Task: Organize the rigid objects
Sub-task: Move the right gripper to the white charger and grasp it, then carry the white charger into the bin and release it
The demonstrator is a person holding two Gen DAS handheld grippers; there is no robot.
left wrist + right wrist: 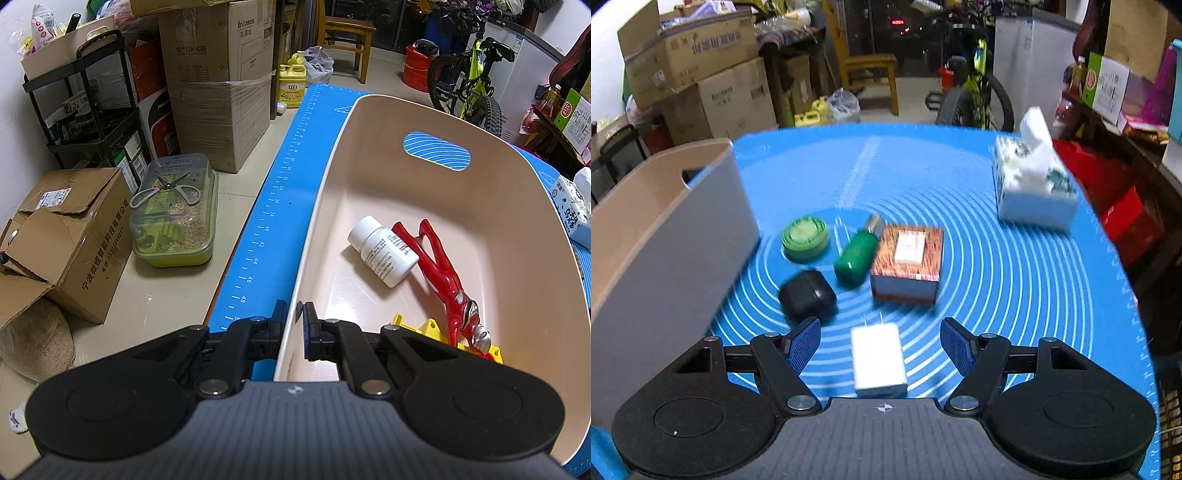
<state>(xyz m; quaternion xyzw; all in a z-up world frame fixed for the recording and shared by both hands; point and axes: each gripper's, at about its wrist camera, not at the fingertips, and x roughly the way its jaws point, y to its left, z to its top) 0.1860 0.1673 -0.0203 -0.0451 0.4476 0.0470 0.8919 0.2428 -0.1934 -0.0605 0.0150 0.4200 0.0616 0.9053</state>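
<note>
In the left wrist view my left gripper (pixel 293 314) is shut on the near rim of the beige bin (pixel 325 192). Inside the bin lie a white pill bottle (pixel 384 251), a red figure toy (pixel 448 280) and a yellow toy piece (pixel 430 328). In the right wrist view my right gripper (pixel 881 341) is open around a white charger plug (pixel 877 360) lying on the blue mat (pixel 1015 280). Beyond it lie a black case (pixel 807 293), a green bottle (pixel 857 254), a green round tin (pixel 805 238) and a patterned box (pixel 908 262). The bin (pixel 665 236) stands at the left.
A tissue box (pixel 1030 184) stands at the mat's far right. Left of the table edge (pixel 258 229), on the floor, are cardboard boxes (pixel 218 81), a plastic case with scissors (pixel 173 218) and a black shelf (pixel 85 110). A bicycle (pixel 469 81) and a chair (pixel 868 70) stand beyond.
</note>
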